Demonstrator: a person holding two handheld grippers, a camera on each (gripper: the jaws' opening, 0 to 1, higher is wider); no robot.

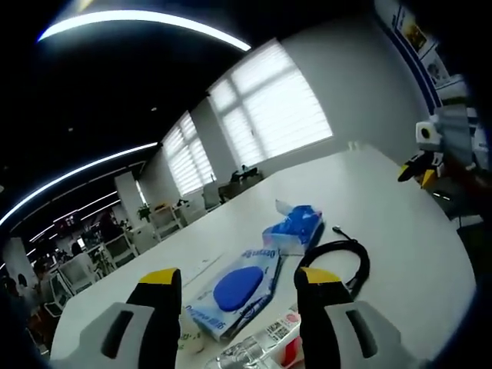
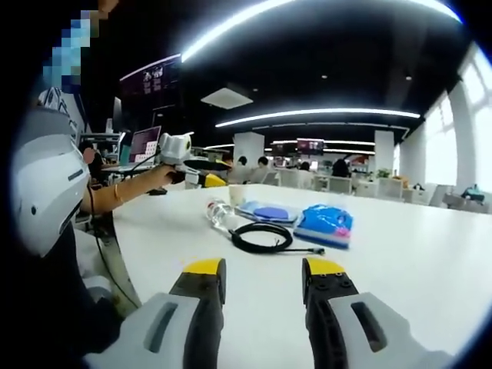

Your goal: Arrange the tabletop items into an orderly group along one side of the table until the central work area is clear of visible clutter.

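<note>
In the left gripper view the left gripper (image 1: 241, 288) hovers low over the white worktop (image 1: 400, 231), jaws standing wide apart with nothing between them; just beyond them lies one flat packet with a blue oval (image 1: 234, 290), then one blue tissue pack (image 1: 294, 228), one coiled black cable (image 1: 342, 261) to its right, and one clear plastic bottle (image 1: 257, 350) at the bottom edge — four items, close together.

In the right gripper view the bottle (image 2: 221, 214), flat packet (image 2: 267, 213), cable (image 2: 262, 237) and tissue pack (image 2: 324, 224) sit mid-worktop; the right gripper (image 2: 264, 269) is well short of them, jaws parted and empty.
</note>
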